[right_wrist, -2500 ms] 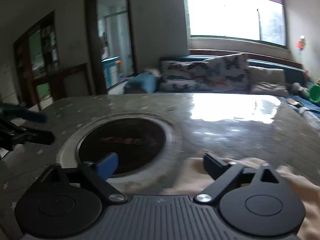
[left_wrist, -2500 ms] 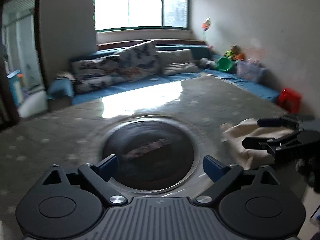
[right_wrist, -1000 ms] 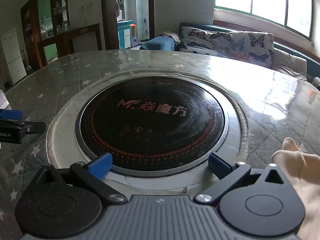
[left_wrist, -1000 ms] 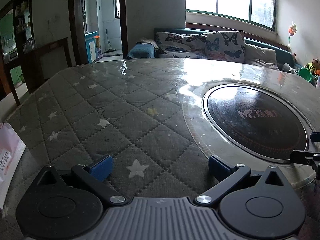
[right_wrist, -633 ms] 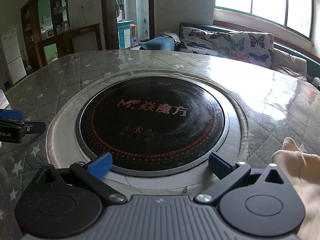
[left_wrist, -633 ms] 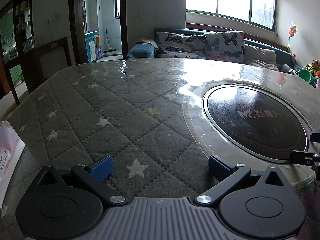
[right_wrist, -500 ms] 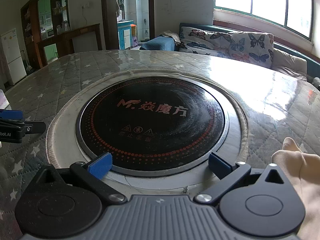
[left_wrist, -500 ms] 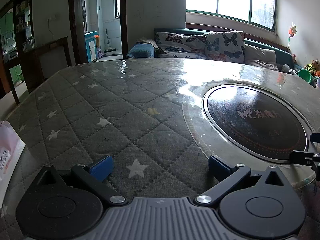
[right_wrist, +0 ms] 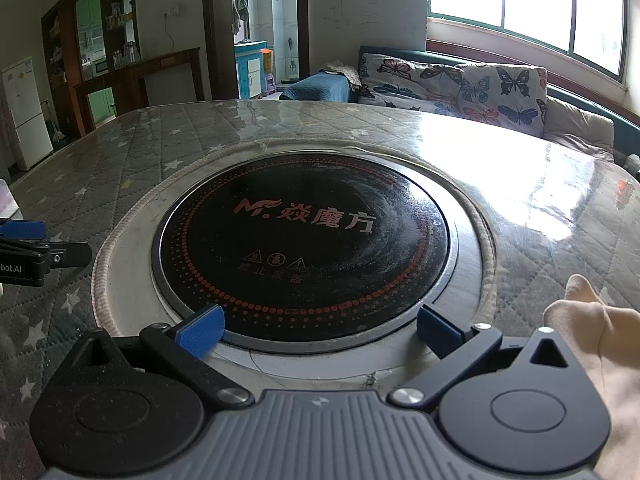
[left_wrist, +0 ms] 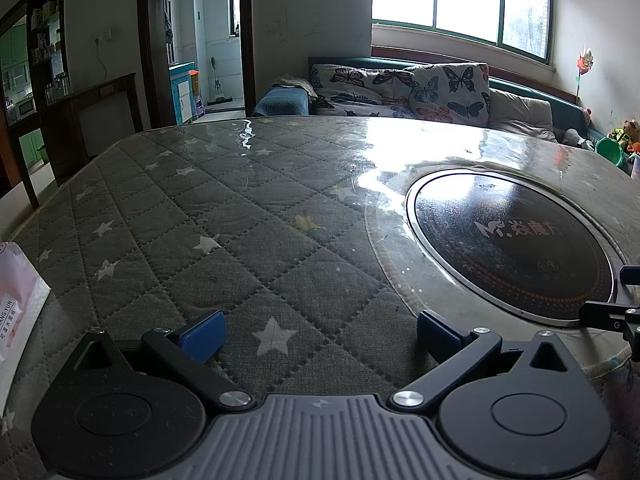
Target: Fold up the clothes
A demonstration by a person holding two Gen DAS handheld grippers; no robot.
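Left gripper (left_wrist: 318, 332): jaws standing wide apart, nothing between them, hovering low over the grey quilted table cover (left_wrist: 224, 216) with its white stars. Its blue-padded fingertips (left_wrist: 204, 330) are sitting just above the fabric.

Right gripper (right_wrist: 318, 330): jaws likewise spread, holding nothing, hanging over the near rim of the round black induction hob (right_wrist: 304, 248) set into the table.

Beige garment (right_wrist: 600, 344): lying crumpled on the table at the right gripper's right side, just beside its right finger, not gripped; how far it is folded cannot be told.

Pink-and-white plastic bag (left_wrist: 16, 312): lying at the table's left edge, well apart from the garment.

Butterfly-print cushions (left_wrist: 404, 88): leaning on the sofa beyond the table, under the window.
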